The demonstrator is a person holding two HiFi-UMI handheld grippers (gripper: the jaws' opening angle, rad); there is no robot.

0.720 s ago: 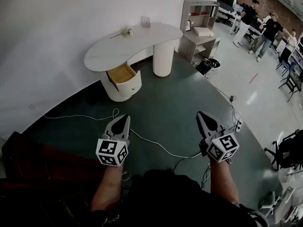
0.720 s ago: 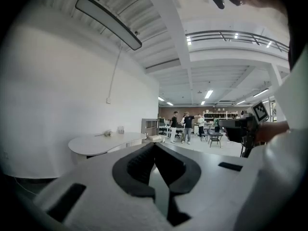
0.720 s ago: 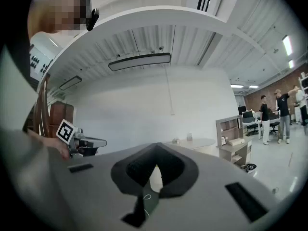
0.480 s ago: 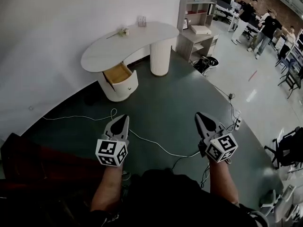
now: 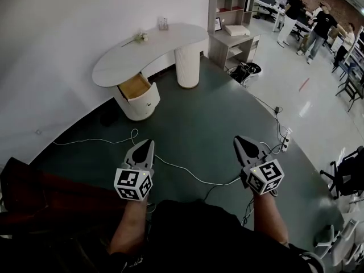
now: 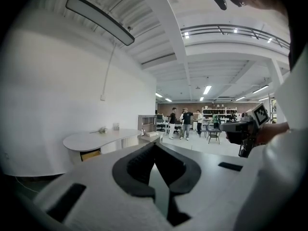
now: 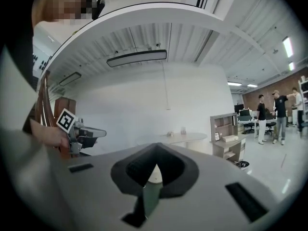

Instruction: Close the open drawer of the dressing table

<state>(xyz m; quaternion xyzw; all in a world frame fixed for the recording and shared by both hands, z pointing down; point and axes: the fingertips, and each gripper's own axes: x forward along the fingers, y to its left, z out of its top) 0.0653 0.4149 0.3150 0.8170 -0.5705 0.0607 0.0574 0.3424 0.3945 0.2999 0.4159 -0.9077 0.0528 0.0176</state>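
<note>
The white kidney-shaped dressing table (image 5: pixel 165 43) stands against the wall, far ahead of me. Under its left end, the drawer (image 5: pixel 135 87) is pulled out of a round white cabinet and shows a wooden inside. My left gripper (image 5: pixel 148 143) and right gripper (image 5: pixel 242 140) hover over the dark green floor, well short of the table, both shut and empty. In the left gripper view the table (image 6: pixel 98 139) and drawer (image 6: pixel 90 153) are small beyond the left gripper (image 6: pixel 154 146). The right gripper view has the table (image 7: pixel 173 139) past the right gripper (image 7: pixel 155 149).
A white cable (image 5: pixel 187 174) snakes over the floor between me and the table. A grey shelf unit (image 5: pixel 226 24) stands right of the table. A power strip (image 5: pixel 285 139) and an office chair (image 5: pixel 348 175) are at right. People (image 5: pixel 296 7) stand far back. Dark reddish-brown furniture (image 5: pixel 40 192) is at lower left.
The dressing table has shifted slightly up and left in the head view. Both grippers hold nearly the same pose, still shut.
</note>
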